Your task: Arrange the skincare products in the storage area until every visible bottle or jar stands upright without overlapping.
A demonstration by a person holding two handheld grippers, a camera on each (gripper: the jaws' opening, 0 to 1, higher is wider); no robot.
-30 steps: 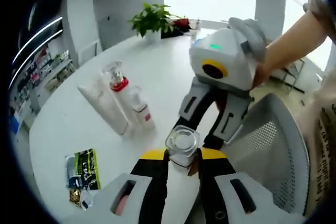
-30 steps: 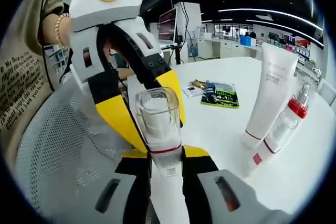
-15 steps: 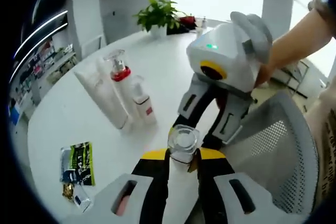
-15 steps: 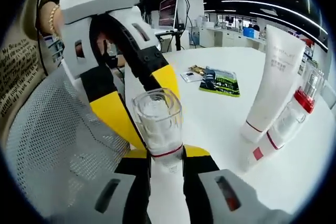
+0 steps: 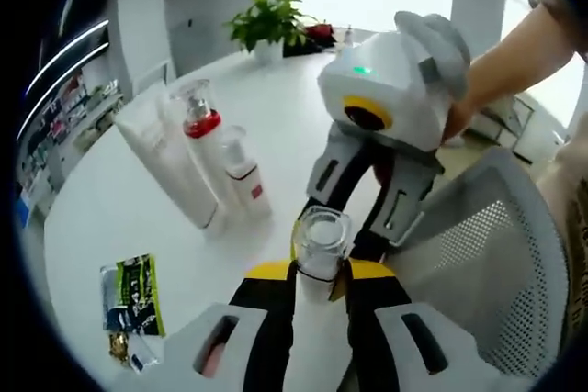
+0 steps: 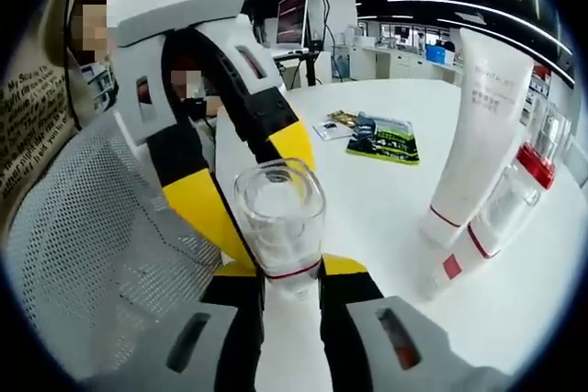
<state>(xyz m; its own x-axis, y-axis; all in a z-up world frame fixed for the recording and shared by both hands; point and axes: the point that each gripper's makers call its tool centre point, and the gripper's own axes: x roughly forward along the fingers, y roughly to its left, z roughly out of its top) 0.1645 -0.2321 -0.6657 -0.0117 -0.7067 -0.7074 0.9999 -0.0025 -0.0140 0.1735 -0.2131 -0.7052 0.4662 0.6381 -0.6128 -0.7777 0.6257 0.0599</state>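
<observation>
Left gripper: jaws closed on the white bottle, yellow tips pressed to each side just under its clear cap; in the right gripper view it comes in from the upper left, its yellow tips against the cap.
Right gripper: jaws also clamped on the same bottle below the cap; in the left gripper view it reaches down from the upper right, held by a hand.
White bottle: held between both grippers at the near edge of the white table, beside a grey mesh chair.
Change: a second ago the cap sat lower and showed more of its top face; it now stands a little taller in the left gripper view.
Standing group: white tube, red-collared pump bottle and small clear-capped bottle, close together, upright.
Leaflet: flat on the table, well apart from the group.
Plant: at the far edge.
</observation>
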